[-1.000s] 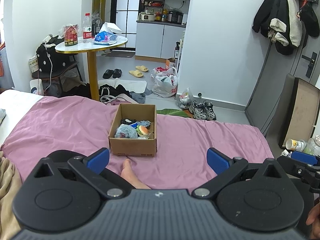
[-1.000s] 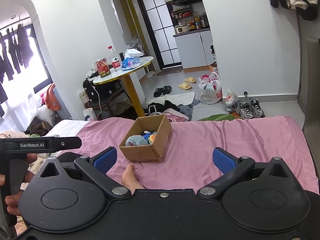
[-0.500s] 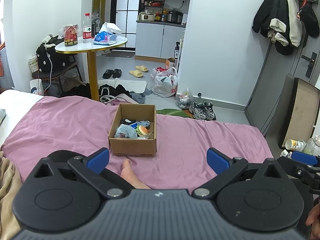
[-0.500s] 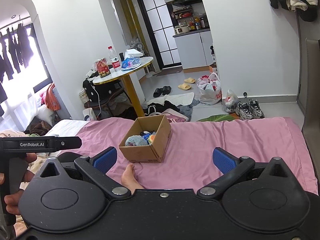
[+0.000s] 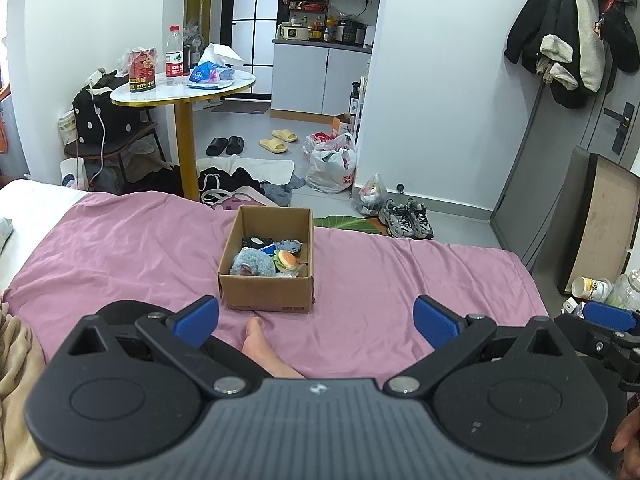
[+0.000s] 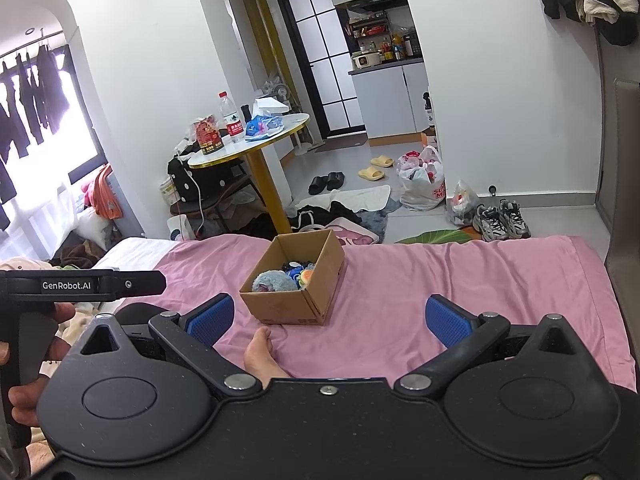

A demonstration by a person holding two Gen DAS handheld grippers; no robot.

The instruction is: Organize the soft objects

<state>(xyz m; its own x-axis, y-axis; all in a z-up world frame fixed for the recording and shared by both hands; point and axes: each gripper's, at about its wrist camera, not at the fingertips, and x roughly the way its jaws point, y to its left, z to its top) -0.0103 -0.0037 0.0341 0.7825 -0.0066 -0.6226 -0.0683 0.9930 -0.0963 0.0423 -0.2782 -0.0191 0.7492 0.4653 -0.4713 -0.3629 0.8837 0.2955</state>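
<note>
Brown cardboard box [image 5: 267, 260] sits open on the pink bedsheet [image 5: 120, 248], holding the soft toys — a fluffy blue-grey plush [image 5: 253, 263] and a small burger-shaped toy [image 5: 289, 259]. It lies straight ahead of the left gripper [image 5: 316, 316], left of centre for the right gripper [image 6: 329, 317] — the left looks nearer. Both grippers gape wide, empty.

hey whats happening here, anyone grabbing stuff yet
Not yet. A person holds a left gripper and a right gripper above a pink bedsheet, both with jaws wide open and empty. Ahead sits an open brown cardboard box with small soft toys inside, including a fluffy blue-grey plush. Nothing is being touched.
</note>
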